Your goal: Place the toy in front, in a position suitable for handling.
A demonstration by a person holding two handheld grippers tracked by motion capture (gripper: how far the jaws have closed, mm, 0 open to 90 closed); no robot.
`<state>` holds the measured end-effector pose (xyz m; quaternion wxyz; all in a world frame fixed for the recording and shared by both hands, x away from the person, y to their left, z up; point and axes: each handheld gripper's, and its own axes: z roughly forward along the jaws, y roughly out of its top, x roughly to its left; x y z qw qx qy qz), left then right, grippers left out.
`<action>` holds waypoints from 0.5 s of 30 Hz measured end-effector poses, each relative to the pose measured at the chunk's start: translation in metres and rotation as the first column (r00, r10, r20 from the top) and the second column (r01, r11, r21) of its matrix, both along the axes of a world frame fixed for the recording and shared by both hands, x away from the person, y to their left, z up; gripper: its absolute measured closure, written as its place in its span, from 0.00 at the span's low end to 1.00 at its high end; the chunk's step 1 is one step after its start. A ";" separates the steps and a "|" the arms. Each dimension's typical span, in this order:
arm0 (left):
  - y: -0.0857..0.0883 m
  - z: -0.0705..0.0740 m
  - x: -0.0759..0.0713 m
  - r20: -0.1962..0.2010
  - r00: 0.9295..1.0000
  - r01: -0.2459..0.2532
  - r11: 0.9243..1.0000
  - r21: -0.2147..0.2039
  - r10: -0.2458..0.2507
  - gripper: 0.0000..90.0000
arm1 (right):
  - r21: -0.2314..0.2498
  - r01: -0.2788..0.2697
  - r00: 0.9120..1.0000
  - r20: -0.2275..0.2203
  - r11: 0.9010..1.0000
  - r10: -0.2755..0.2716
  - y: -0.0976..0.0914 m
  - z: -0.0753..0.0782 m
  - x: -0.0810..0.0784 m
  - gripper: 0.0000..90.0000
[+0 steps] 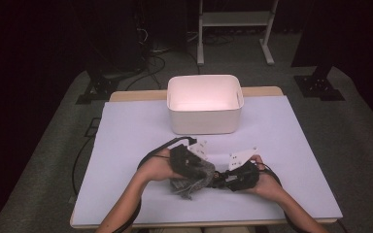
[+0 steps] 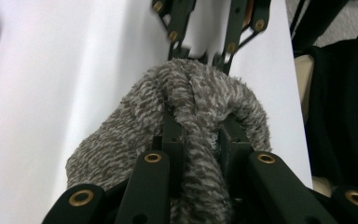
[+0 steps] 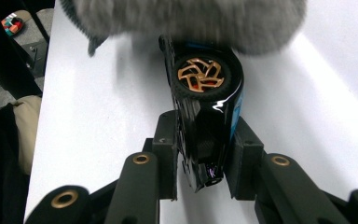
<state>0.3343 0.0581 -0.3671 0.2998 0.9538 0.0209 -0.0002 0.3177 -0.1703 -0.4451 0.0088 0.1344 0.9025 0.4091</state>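
A grey fuzzy cloth (image 1: 193,180) lies bunched near the front of the white table cover. My left gripper (image 1: 200,175) is shut on it. In the left gripper view a fold of the cloth (image 2: 191,107) is pinched between the jaws of the left gripper (image 2: 200,140). My right gripper (image 1: 222,181) faces it from the right, shut on a black toy car (image 3: 205,107) with a gold wheel. The car stands on its side between the pads of the right gripper (image 3: 205,156). The cloth (image 3: 182,18) covers the car's far end. The right gripper's linkage (image 2: 205,46) shows beyond the cloth.
An empty white bin (image 1: 205,104) stands at the back middle of the table. The white cover (image 1: 126,136) spreads wide on both sides of the hands. A metal frame (image 1: 233,29) stands on the floor beyond the table. Cables trail from both grippers.
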 end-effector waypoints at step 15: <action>0.062 0.001 -0.001 0.005 0.991 -0.135 0.989 -0.054 0.136 0.85 | 0.002 0.006 1.000 -0.001 1.000 -0.006 0.000 0.000 0.000 0.76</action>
